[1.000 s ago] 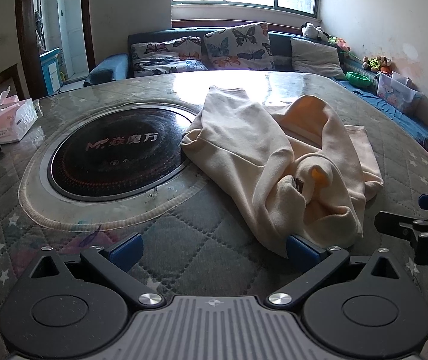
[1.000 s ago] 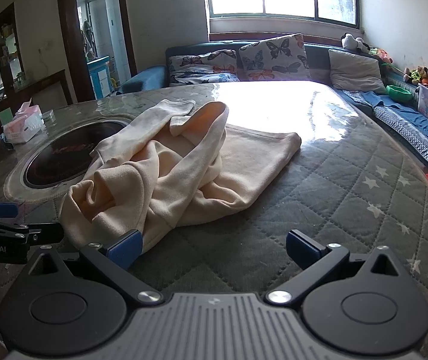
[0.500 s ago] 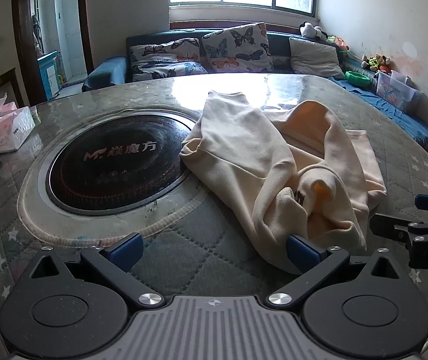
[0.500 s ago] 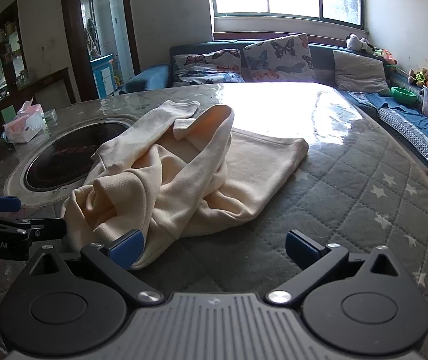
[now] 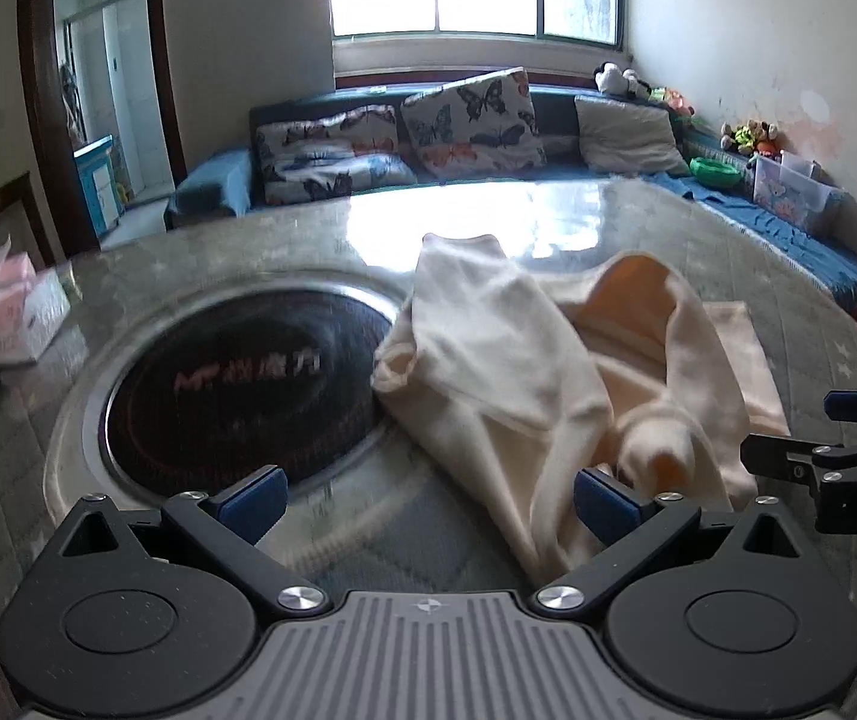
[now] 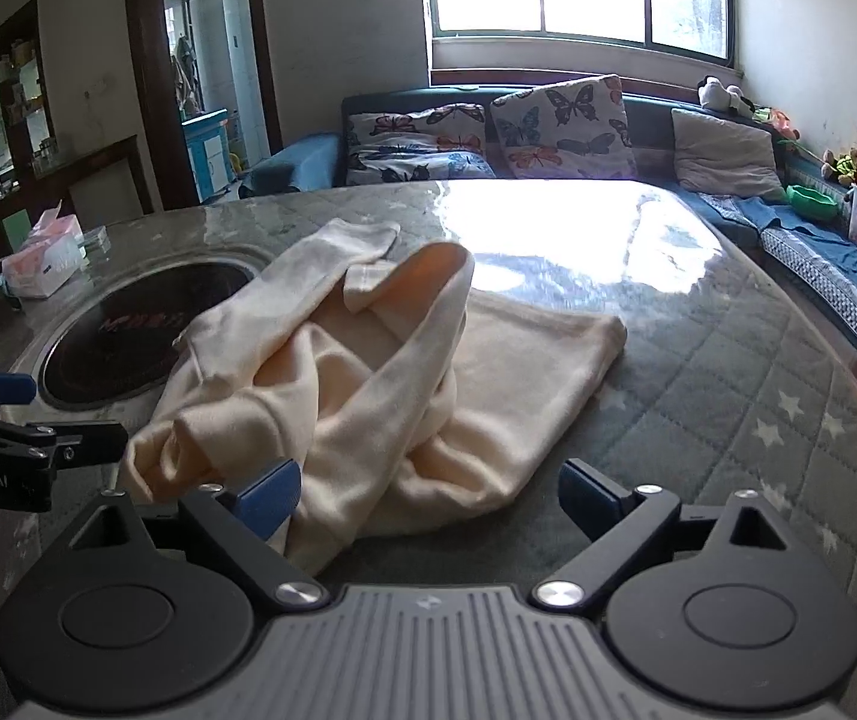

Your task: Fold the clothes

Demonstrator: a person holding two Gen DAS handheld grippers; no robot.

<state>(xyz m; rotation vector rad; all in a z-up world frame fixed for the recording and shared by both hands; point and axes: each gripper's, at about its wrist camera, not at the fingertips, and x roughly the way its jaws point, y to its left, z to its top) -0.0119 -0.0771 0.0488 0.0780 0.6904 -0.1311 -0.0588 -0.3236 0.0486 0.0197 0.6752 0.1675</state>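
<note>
In the left wrist view, the left gripper (image 5: pixel 425 495) hangs with jaws spread wide and empty, its right pad at the near edge of the crumpled cream garment (image 5: pixel 554 384), which lies just right of the round black cooktop (image 5: pixel 236 384). In the right wrist view, the right gripper (image 6: pixel 428 495) has wide jaws closing, the garment's (image 6: pixel 368 372) near hem between them, ungripped, right of the cooktop (image 6: pixel 128 336).

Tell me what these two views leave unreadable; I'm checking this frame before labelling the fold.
- Garment type: bunched, its folds hide sleeves and hems in both views.
- Cloth under the left gripper: its near edge is cut off behind the gripper body, left view.
- Right gripper: jaws closing, cloth at one finger only; no grip shows.
- Hob lettering: motion-blurred, left view.
- Tissue box print: too small, right view.
</note>
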